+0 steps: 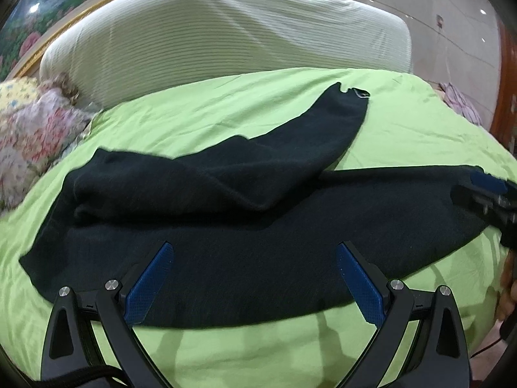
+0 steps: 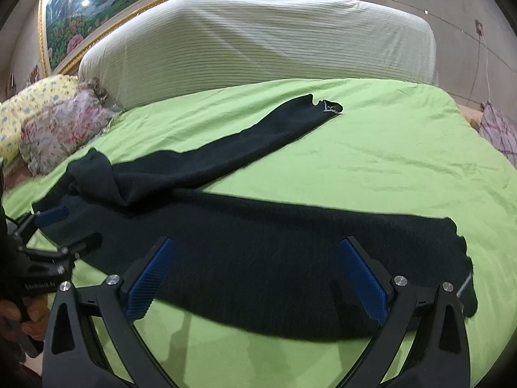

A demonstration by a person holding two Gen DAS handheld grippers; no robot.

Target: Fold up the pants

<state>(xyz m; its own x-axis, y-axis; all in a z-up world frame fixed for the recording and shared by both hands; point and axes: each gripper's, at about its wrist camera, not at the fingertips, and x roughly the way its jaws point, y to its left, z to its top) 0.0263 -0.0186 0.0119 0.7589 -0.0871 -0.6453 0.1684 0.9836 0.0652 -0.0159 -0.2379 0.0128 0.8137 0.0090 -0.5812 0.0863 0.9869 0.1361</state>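
The black pants lie spread on the green bed, 1 leg angled toward the headboard. My left gripper and right gripper hover above them, jaws released, holding nothing.

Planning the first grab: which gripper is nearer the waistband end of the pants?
Left. The left gripper sits over the bunched waistband end of the pants. The right gripper hovers open farther along, above the near leg, toward its cuff.
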